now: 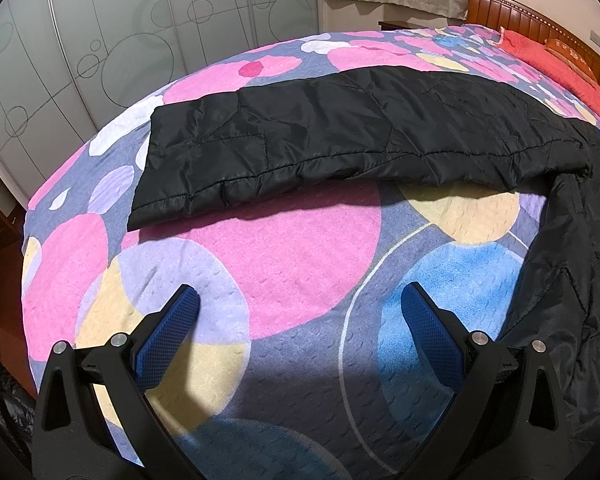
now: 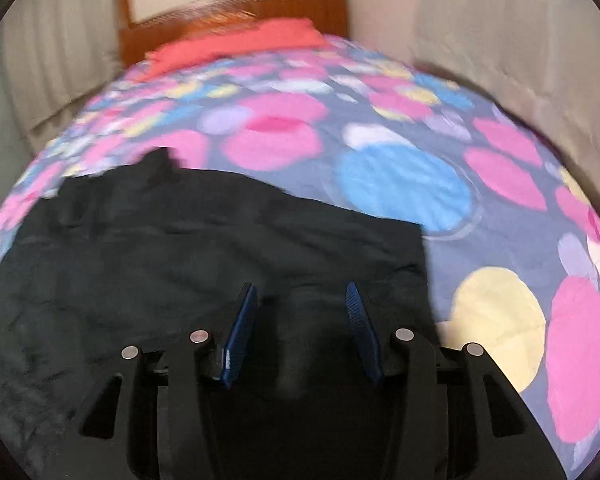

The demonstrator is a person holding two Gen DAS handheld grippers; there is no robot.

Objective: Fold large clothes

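A black quilted jacket (image 1: 320, 132) lies on the bed's colourful spotted bedspread (image 1: 300, 248). One sleeve stretches flat across the bed to the left, and the body hangs in at the right edge of the left wrist view. My left gripper (image 1: 300, 292) hovers open over bare bedspread, short of the sleeve, with nothing between its blue pads. In the blurred right wrist view the jacket's body (image 2: 180, 240) fills the lower left. My right gripper (image 2: 302, 287) is above it with its jaws partly apart and no fabric pinched between the pads.
A wardrobe with frosted sliding doors (image 1: 120, 40) stands past the bed's left edge. At the head end are a wooden headboard (image 2: 240, 12) and a red cover (image 2: 240, 44). Curtains (image 2: 520, 60) hang along the right side. Bedspread (image 2: 404, 184) lies bare right of the jacket.
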